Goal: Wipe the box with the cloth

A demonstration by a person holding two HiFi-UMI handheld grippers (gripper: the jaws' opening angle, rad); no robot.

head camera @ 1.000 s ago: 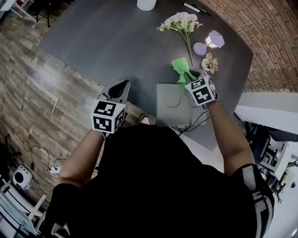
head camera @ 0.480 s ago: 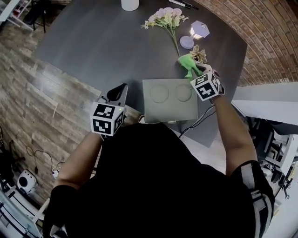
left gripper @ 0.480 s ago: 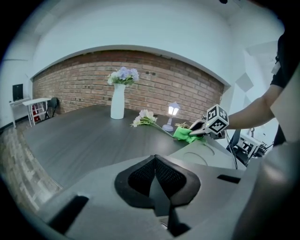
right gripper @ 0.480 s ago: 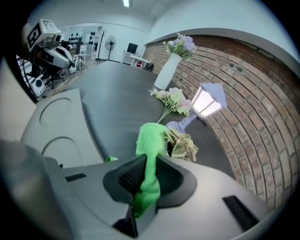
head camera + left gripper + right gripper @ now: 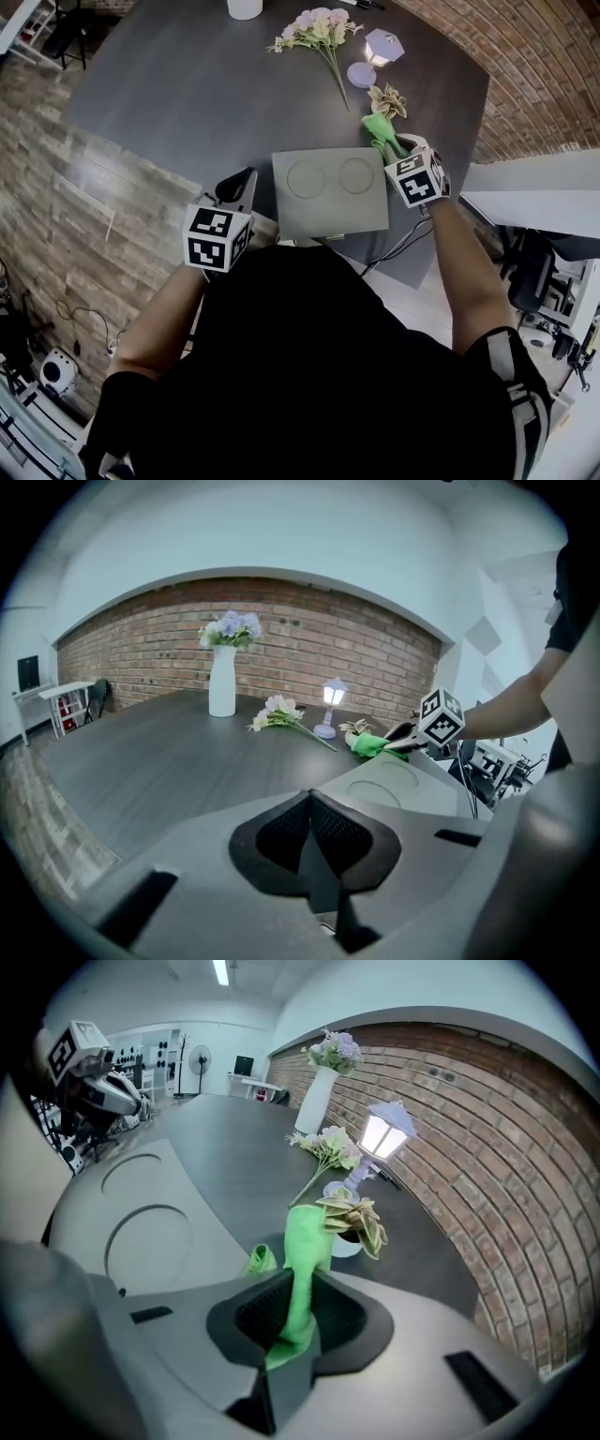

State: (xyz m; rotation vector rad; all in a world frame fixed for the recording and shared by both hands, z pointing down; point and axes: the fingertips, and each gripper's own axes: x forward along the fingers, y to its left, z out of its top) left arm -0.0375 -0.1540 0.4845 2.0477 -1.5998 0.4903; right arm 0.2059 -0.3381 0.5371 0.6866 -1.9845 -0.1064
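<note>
The grey box (image 5: 330, 195), with two circles on its lid, lies flat on the dark table (image 5: 187, 84). My right gripper (image 5: 398, 150) is shut on the green cloth (image 5: 379, 129), which hangs just past the box's far right corner. In the right gripper view the cloth (image 5: 302, 1241) runs up from between the jaws of the right gripper (image 5: 295, 1302), beside the box (image 5: 141, 1232). My left gripper (image 5: 238, 182) hovers at the table's near edge, left of the box, shut and holding nothing. The left gripper view shows the left gripper (image 5: 309, 808) short of the box (image 5: 394, 778).
A small potted plant (image 5: 385, 99), a lit lamp (image 5: 379, 47), a flower bunch (image 5: 314, 28) and a white vase (image 5: 245, 7) stand at the far side. Pens (image 5: 361, 3) lie at the back. A brick wall (image 5: 525, 75) is on the right. Cables (image 5: 398, 244) trail off the near edge.
My right gripper has carried the cloth off the box's far edge to just beyond its far right corner. The left gripper has stayed in place.
</note>
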